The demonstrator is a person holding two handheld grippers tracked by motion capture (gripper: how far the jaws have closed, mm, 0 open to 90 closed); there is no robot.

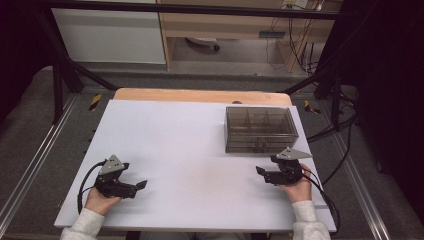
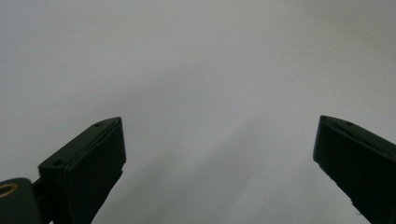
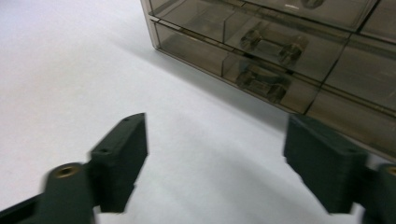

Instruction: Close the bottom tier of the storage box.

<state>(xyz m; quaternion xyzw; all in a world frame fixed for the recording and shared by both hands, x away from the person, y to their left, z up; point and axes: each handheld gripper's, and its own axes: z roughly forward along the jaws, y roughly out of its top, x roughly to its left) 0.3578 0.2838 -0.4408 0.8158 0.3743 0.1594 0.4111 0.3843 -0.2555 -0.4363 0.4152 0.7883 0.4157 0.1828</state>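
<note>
A smoky see-through drawer box (image 1: 260, 129) stands at the far right of the white tabletop (image 1: 190, 145). My right gripper (image 1: 261, 171) hovers just in front of it near the right edge, pointing left, jaws open and empty. In the right gripper view my right gripper (image 3: 217, 140) has bare table between its jaws, and the drawer box (image 3: 280, 51) with its clear handles (image 3: 273, 44) lies just beyond. My left gripper (image 1: 142, 185) rests low at the front left, pointing right. In its own view my left gripper (image 2: 219, 135) stands wide open over bare white surface.
A wooden board edge (image 1: 200, 95) shows behind the white top. Black frame posts (image 1: 57, 85) and cables (image 1: 345, 145) flank the table. A wooden cabinet (image 1: 225, 25) stands farther back on the grey floor.
</note>
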